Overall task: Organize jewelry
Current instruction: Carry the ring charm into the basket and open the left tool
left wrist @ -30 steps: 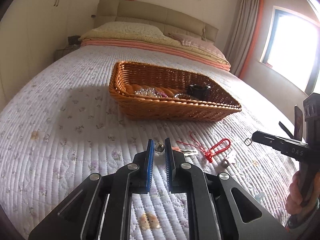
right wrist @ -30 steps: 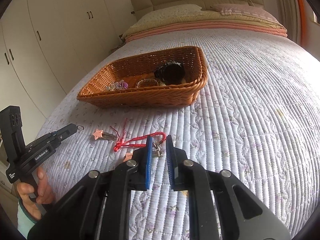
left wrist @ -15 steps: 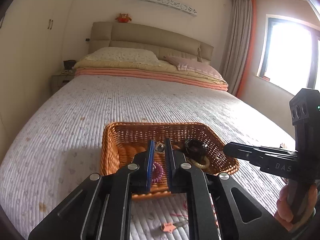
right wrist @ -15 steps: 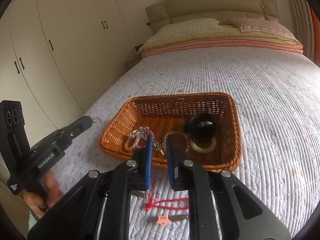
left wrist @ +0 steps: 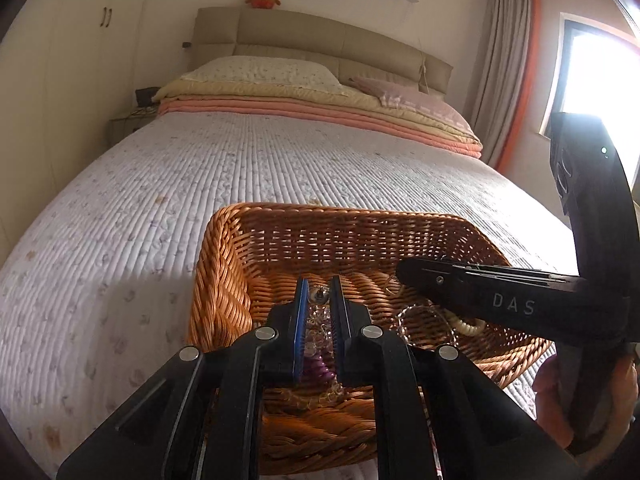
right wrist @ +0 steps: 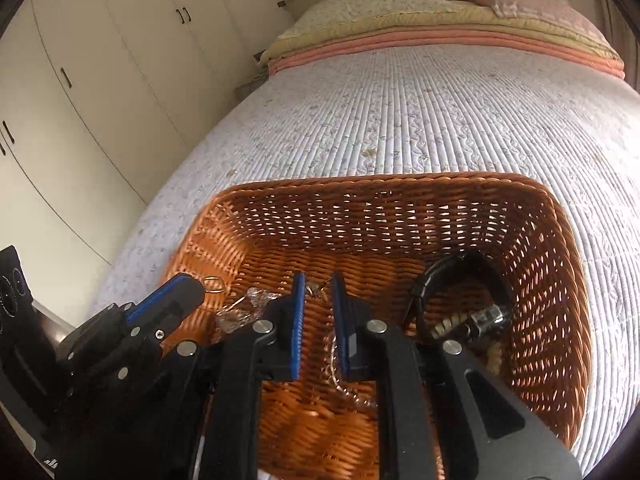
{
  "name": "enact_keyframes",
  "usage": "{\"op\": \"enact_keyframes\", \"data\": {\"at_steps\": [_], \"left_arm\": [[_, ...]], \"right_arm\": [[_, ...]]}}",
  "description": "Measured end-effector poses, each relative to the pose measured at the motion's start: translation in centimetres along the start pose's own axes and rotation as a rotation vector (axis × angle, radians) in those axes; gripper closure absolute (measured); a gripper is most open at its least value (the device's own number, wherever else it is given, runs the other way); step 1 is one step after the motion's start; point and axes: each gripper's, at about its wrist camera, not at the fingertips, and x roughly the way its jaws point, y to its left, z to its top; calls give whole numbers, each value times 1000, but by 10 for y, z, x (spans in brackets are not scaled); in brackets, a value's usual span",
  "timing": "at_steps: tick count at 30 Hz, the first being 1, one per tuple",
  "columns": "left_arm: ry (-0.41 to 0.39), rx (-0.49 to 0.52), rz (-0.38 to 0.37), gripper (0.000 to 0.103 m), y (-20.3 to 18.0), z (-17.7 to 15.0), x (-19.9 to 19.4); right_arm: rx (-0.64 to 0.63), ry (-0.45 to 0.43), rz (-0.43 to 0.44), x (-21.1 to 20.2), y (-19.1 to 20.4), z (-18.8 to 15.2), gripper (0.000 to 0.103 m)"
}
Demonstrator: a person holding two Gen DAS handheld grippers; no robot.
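Note:
An orange wicker basket (left wrist: 224, 264) (right wrist: 560, 248) sits on the quilted bed. My left gripper (left wrist: 319, 295) hovers over the basket's left part, shut on a small silver ring (left wrist: 319, 295); the ring also shows at its tips in the right wrist view (right wrist: 214, 283). My right gripper (right wrist: 318, 290) hovers over the basket's middle, shut on a small metal charm (right wrist: 316, 289). Inside the basket lie clear and purple bead bracelets (left wrist: 316, 356), a black bracelet (right wrist: 440, 276), a pearl bracelet (right wrist: 452, 326) and a thin chain (right wrist: 340, 376).
The quilted bed cover (left wrist: 200, 168) spreads around the basket. Pillows and folded blankets (left wrist: 280, 88) lie at the headboard. White wardrobes (right wrist: 100, 60) stand left of the bed, a bright window (left wrist: 600, 88) on the right.
Both grippers rose from the quilt with their small pieces and moved forward over the basket. The red cord and star charm on the quilt have dropped out of view.

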Motion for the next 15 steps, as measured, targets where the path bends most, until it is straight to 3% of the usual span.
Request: {"op": "enact_keyframes", "data": {"at_steps": [5,9,11,12,14,15], "left_arm": [[19,5,14,94,3,-4,7],[20,-10,-16,93,4,-3,6],[13,-15,-28,81,5,-3,4],[-1,-14,-31,79,5,-3,0],[-18,-15,-47,74,5,-2,-5],[-29,-15,-55,74,4,-2,-8]], "right_arm": [[-7,27,-37,12,-4,-3,91],[26,37,-18,13,-14,-3,91],[30,30,-10,9,-16,-3,89],[32,26,-9,7,-16,-3,86],[40,9,4,1,-17,-3,68],[45,-2,8,-2,-18,-3,64]]}}
